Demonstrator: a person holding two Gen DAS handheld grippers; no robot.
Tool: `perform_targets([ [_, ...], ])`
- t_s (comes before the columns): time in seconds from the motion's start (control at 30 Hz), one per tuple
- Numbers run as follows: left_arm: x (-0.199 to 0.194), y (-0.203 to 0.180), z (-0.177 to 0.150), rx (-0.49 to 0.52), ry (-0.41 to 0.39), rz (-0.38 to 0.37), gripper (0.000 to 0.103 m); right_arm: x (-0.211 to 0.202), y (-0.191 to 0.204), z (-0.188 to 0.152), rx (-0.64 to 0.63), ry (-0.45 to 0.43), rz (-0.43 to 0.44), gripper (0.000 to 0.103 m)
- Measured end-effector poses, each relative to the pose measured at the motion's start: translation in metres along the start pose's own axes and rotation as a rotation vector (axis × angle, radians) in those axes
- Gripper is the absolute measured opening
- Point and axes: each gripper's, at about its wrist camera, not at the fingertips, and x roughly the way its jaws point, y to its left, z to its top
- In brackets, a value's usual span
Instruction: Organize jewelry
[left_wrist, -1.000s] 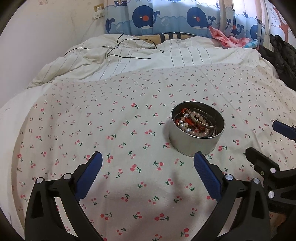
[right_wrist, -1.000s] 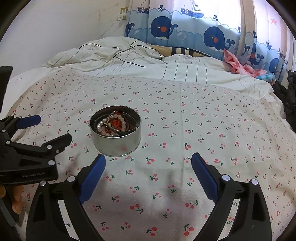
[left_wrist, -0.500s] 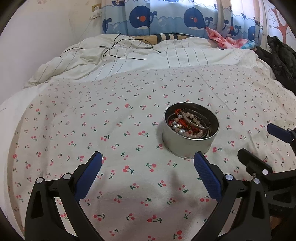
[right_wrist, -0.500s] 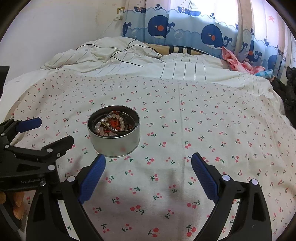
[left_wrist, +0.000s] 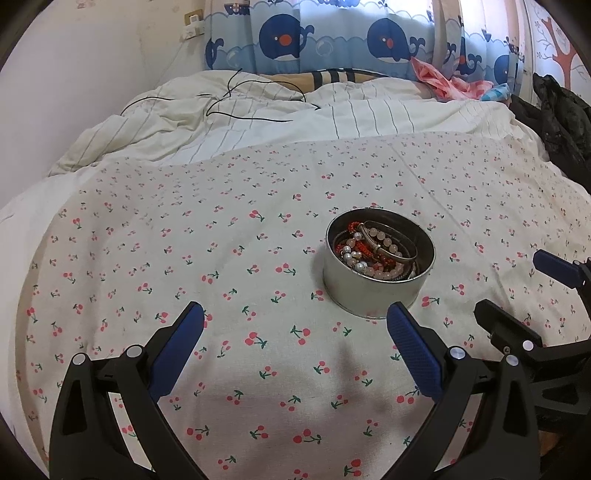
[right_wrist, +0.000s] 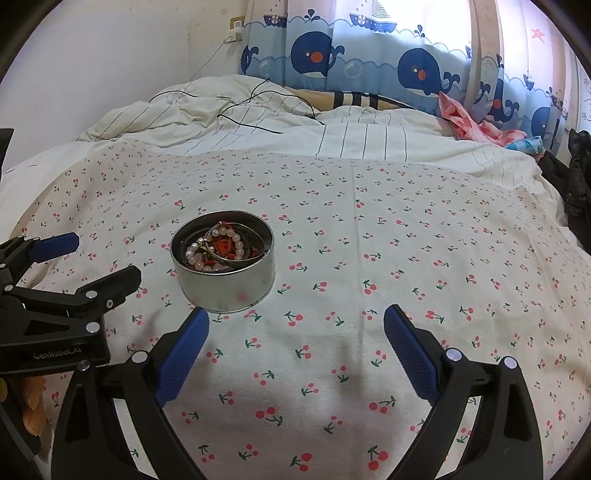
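Note:
A round metal tin (left_wrist: 369, 295) stands on the cherry-print sheet (left_wrist: 184, 258). It holds pearl and red bead bracelets (left_wrist: 364, 251) and a metal bangle. The tin also shows in the right wrist view (right_wrist: 229, 286), with the jewelry (right_wrist: 218, 249) inside. My left gripper (left_wrist: 295, 332) is open and empty, just short of the tin, which sits ahead of its right finger. My right gripper (right_wrist: 297, 332) is open and empty, with the tin ahead of its left finger. Each gripper shows at the edge of the other's view.
A rumpled striped duvet (left_wrist: 295, 122) with a black cable (left_wrist: 240, 110) lies behind the sheet. Whale-print curtains (right_wrist: 369, 66) hang at the back. Pink cloth (right_wrist: 472, 122) and dark clothing (left_wrist: 561, 114) lie at the right. A wall stands at the left.
Both grippers have drawn back and risen slightly; the tin sits a little farther off in both views. The jaws stay open and the tin has not moved.

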Motion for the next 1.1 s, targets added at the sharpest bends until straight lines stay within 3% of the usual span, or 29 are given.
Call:
perform_targets([
  [1.1,0.0085,0.0037,-0.0011,-0.015,0.033,-0.005,0.095,0.0024,-0.0013,-0.0032,-0.009,0.011,-0.002,0.093],
])
